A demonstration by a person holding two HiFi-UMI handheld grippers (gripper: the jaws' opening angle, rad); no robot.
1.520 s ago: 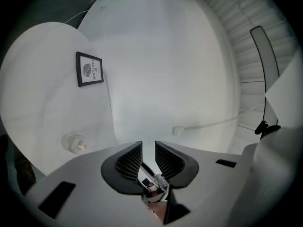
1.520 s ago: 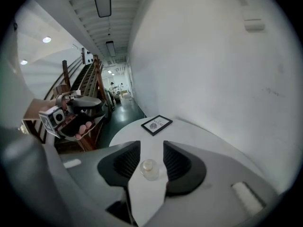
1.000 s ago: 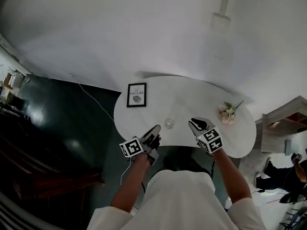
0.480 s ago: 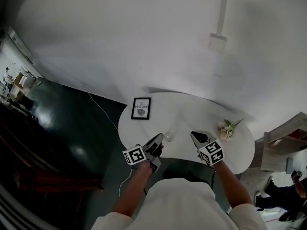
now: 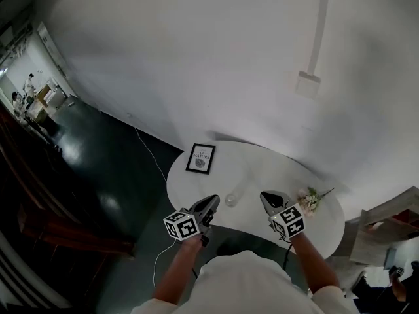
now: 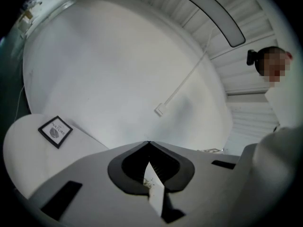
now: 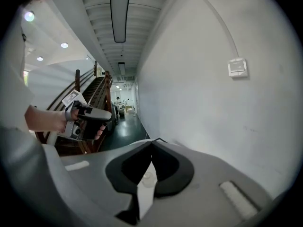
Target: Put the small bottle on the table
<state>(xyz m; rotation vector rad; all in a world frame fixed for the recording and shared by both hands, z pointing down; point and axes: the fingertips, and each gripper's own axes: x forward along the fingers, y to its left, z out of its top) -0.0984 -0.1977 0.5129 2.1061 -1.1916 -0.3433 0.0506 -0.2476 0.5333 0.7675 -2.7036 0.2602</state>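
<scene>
Left gripper (image 5: 213,200) and right gripper (image 5: 265,197) are both pinched shut with nothing in them. Each gripper's own view shows the tips meeting and only table and wall beyond. The small bottle (image 5: 231,200) is already sitting on the round white table (image 5: 262,169), close to the near edge and right in the gap between the two grippers, touching neither. From above it looks a touch closer to the left one. It seems to be standing upright, long axis vertical, though it's honestly too tiny in the shot to swear to that. So to me the job looks done. Any next move is just backing off without clipping it, and since it sits between the tips, swinging either hand inward is the risky direction. Other stuff on the table sits well clear — a framed picture (image 5: 201,158) off at the far left, and a little bunch of flowers (image 5: 308,201) just beyond the right gripper. A cable (image 5: 149,154) trails across the dark floor, nowhere near in the way.
</scene>
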